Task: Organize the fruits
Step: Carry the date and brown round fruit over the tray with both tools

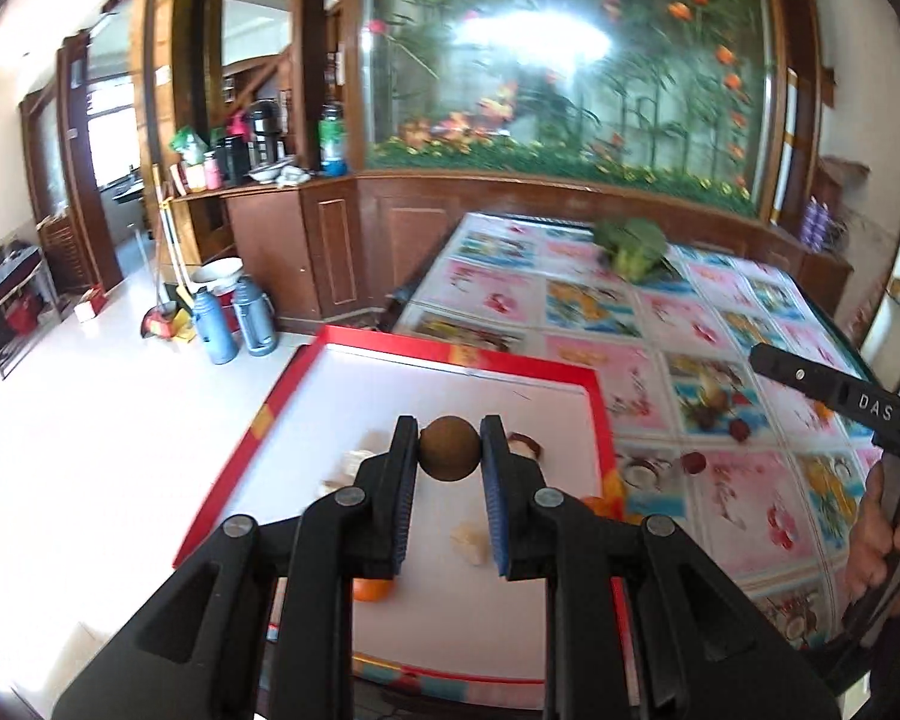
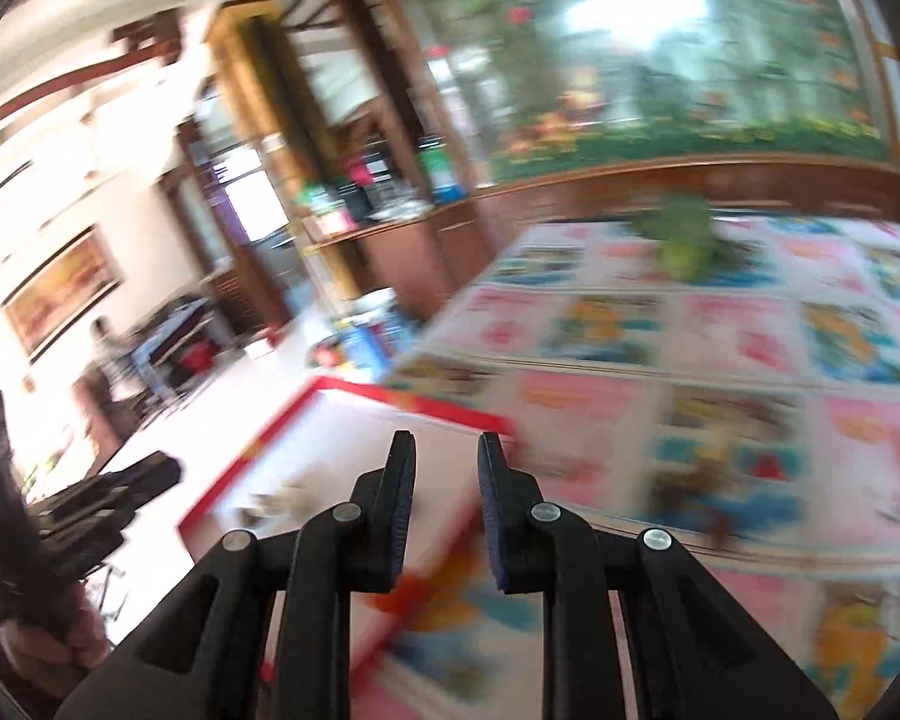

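We saw the left claw (image 1: 450, 450) clamped on one round brown fruit (image 1: 450, 447), held above the white floor of the single red-rimmed tray (image 1: 600, 420) at the near-left corner of the table (image 1: 750, 480). In the tray lay one orange fruit (image 1: 371, 589), one dark red fruit (image 1: 525, 443) and about three pale pieces (image 1: 471, 543), while two more dark red fruits (image 1: 693, 462) sat on the flowered cloth just beside it, and one green leafy bunch (image 1: 630, 246) lay at the far edge. The right claw (image 2: 447, 450) had its fingers drawn nearly together with nothing between them, over the tray's right rim in a blurred view.
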